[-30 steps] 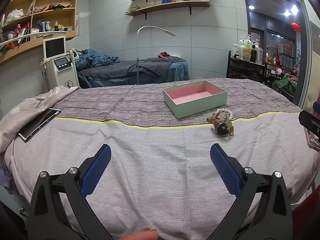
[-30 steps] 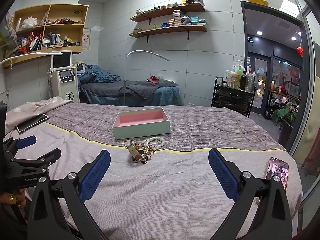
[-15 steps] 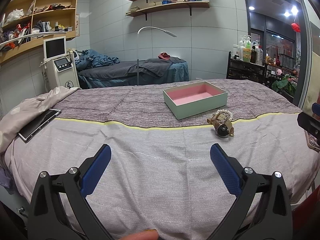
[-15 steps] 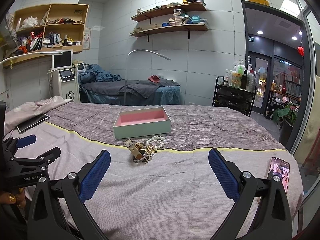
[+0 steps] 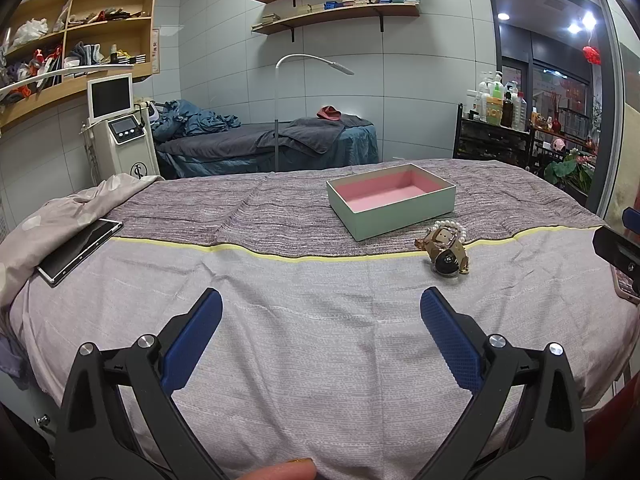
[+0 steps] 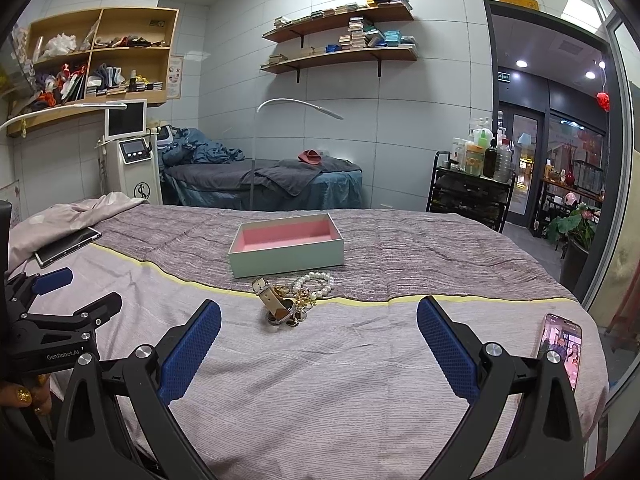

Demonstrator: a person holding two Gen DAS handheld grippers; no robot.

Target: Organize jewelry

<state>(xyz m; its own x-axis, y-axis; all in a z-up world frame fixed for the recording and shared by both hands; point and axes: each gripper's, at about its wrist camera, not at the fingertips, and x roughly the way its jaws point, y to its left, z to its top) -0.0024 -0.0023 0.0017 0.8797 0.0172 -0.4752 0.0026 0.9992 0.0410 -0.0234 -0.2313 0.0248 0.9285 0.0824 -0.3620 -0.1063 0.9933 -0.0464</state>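
A mint-green box with a pink lining [image 5: 390,206] [image 6: 286,250] stands open and empty on the bed. In front of it lies a small heap of jewelry: a beige-strapped watch [image 5: 448,254] [image 6: 274,302], a pearl bracelet [image 5: 450,226] [image 6: 316,284] and a gold chain [image 6: 304,304]. My left gripper [image 5: 320,328] is open and empty, low over the bedspread, well short of the heap. My right gripper [image 6: 318,334] is open and empty, with the heap just beyond its fingers. The left gripper also shows at the left edge of the right wrist view [image 6: 60,308].
A tablet [image 5: 78,250] [image 6: 66,246] lies at the bed's left edge on a rumpled cloth. A phone with a lit screen [image 6: 562,350] lies at the bed's right edge. A second bed, a floor lamp and a trolley of bottles stand behind.
The right gripper has drifted slightly forward toward the jewelry heap. The left gripper has hardly moved. Both stay open.
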